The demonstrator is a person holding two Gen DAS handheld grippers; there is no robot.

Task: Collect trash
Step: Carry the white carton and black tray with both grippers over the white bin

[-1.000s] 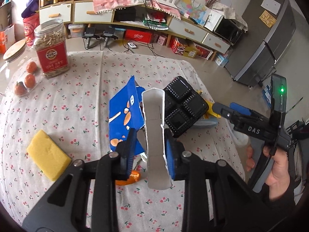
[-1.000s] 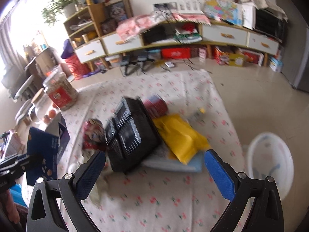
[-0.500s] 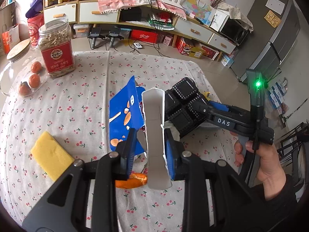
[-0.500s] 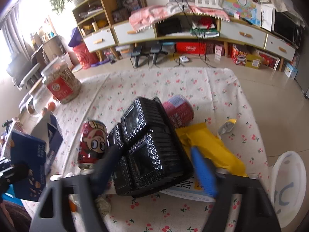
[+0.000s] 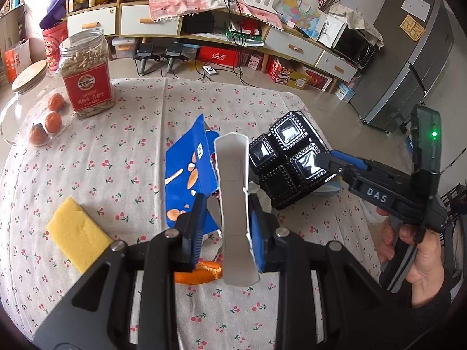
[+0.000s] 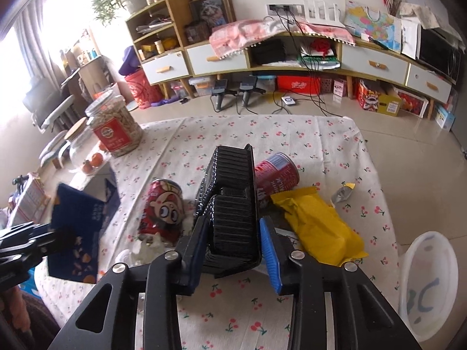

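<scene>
Left gripper (image 5: pixel 224 221) clamped on flattened blue snack carton (image 5: pixel 189 175), white inner flap upright between the pads, held above cherry-print tablecloth (image 5: pixel 116 151) over an orange peel (image 5: pixel 201 274). Right gripper (image 6: pixel 233 245) closed on black plastic tray (image 6: pixel 233 204), tilted on edge, lifted beside red cartoon can (image 6: pixel 163 210), second red can (image 6: pixel 277 175) and yellow bag (image 6: pixel 318 227) lying on the cloth. Noted elsewhere: yellow sponge (image 5: pixel 77 242) at near left, nut jar (image 5: pixel 86 84) at far left, white bin (image 6: pixel 429 285) on the floor off the table's right edge.

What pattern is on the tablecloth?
Small red cherries on white tablecloth; clearest in the left wrist view.
</scene>
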